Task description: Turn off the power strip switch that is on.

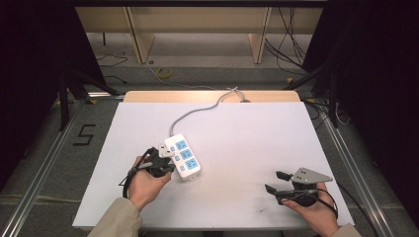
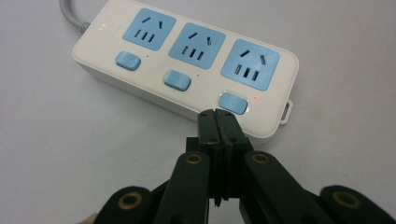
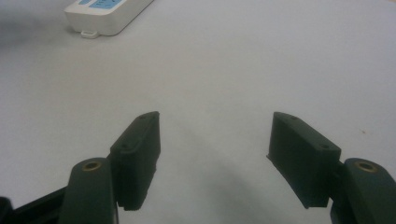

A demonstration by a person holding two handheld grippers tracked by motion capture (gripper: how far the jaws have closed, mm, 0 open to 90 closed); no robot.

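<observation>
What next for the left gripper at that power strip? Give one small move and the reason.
Probably lift the left gripper slightly off the blue switch. It is shut, its tip sits at that switch on the power strip, and a red light already glows beside it.

Strip cut off by right gripper view's top edge; cord clipped top-left in left gripper view.
</observation>
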